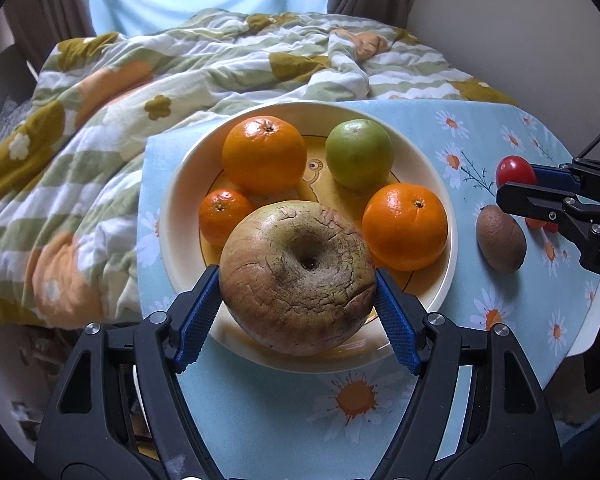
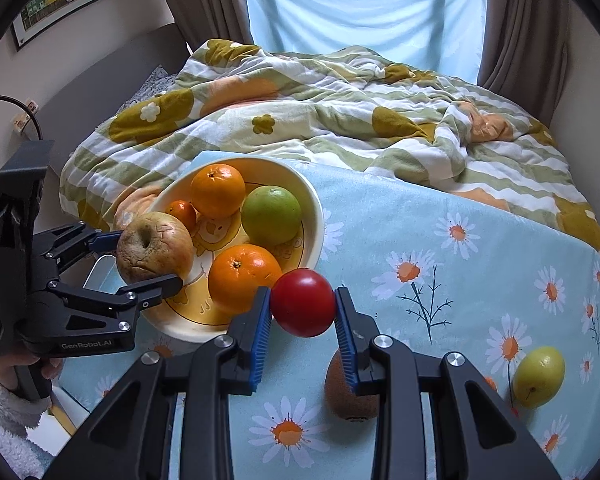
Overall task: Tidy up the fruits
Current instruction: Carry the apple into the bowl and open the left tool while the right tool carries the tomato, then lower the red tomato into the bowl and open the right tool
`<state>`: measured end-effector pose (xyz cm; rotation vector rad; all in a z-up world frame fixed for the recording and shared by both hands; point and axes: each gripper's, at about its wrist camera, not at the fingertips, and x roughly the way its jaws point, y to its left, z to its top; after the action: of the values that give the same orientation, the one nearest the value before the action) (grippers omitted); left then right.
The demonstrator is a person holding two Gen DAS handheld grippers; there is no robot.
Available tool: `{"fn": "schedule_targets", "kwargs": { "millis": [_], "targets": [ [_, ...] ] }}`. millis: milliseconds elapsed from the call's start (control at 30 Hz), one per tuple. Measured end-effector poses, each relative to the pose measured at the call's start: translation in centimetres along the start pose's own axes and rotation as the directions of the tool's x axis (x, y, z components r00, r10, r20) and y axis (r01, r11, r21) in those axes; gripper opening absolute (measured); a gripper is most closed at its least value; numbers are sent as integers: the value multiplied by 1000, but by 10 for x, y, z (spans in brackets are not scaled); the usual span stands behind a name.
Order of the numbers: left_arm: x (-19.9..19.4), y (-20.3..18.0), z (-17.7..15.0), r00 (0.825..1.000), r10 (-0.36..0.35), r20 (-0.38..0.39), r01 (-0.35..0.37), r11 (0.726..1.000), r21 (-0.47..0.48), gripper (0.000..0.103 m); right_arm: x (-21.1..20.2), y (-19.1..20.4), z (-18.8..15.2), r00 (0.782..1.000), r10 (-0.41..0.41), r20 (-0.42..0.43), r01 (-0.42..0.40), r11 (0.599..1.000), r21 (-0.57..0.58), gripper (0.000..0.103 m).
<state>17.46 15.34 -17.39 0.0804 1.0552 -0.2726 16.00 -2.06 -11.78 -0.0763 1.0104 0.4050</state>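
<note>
Left wrist view first: the left gripper carries a big wrinkled apple over the near part of the cream bowl, blue pads spread wide and pressed to either flank of the fruit, a broad grip because the apple is broad. It hangs above the one gap the bowl offers; the rest is taken by three oranges, the largest orange at the back, and a green fruit. A kiwi lies on the daisy cloth just beside the bowl, not yet gathered. Over to the right wrist view: the right gripper has its jaws drawn in close, pinching a small red tomato at its sides, held above the cloth just beside the bowl's rim, seemingly queued for its turn. The kiwi sits below those fingers, partly hidden, and a yellow-green fruit waits well apart at the far right. The apple looks to be going in first, as the bulkier piece needs the room. A person's hand grips the left tool's handle.
</note>
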Motion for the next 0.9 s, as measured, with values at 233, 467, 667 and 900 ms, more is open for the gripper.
{"fn": "schedule_targets", "kwargs": {
  "millis": [233,467,667,900],
  "targets": [
    [-19,-6,8,997,7,72,-9,999,32,103,-2,0,3,1000,-4,2,4,1000,21,29],
    [-33,-5,8,997,26,71,-24,999,-32,103,4,3,16,1000,29,-9,-29,999,-17,29],
    [-43,-3,7,997,56,61,-51,995,-84,103,13,5,33,998,68,-18,-68,997,-35,29],
    [-55,1,11,993,103,53,-96,988,-123,103,28,8,46,995,89,-42,-92,993,-71,29]
  ]
}}
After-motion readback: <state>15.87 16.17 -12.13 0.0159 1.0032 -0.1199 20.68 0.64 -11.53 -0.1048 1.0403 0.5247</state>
